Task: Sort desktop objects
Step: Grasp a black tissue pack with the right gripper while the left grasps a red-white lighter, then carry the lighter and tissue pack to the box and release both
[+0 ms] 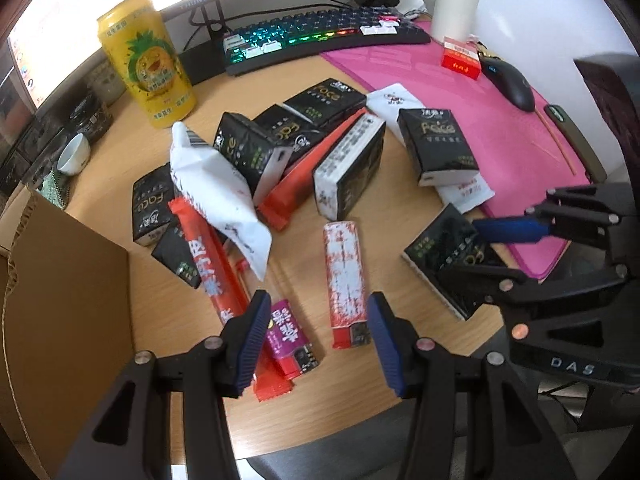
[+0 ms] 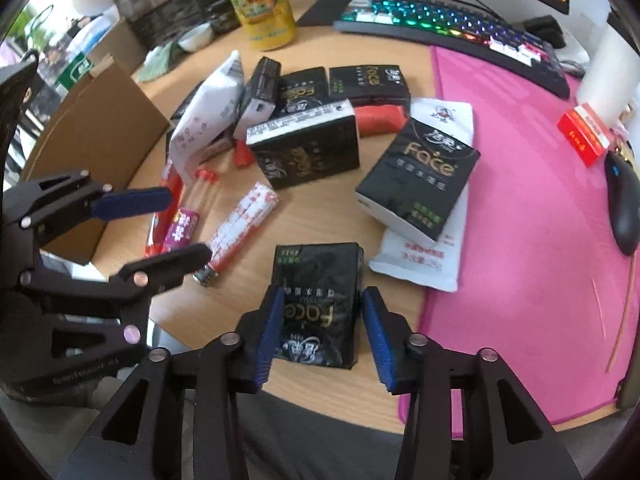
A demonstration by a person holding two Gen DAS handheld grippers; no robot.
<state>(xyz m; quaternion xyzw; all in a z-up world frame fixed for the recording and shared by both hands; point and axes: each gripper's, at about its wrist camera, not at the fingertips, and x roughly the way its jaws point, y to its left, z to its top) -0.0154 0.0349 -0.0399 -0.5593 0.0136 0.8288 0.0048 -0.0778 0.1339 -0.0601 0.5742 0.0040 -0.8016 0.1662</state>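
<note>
My right gripper [image 2: 323, 334] sits low over the table [image 2: 320, 216], fingers [image 2: 270, 332] spread to either side of a black tissue pack [image 2: 318, 300]; left pad looks in contact, right pad just beside it. My left gripper [image 2: 172, 224] is at frame left, parted above a white-red snack stick [image 2: 240, 228] and a purple wrapper [image 2: 182, 230]. Farther back: more black packs [image 2: 304, 148], a white pouch [image 2: 424, 256], a yellow can [image 2: 260, 4], a cardboard box [image 2: 96, 136]. Pink mat [image 2: 520, 200] to the right.
</note>
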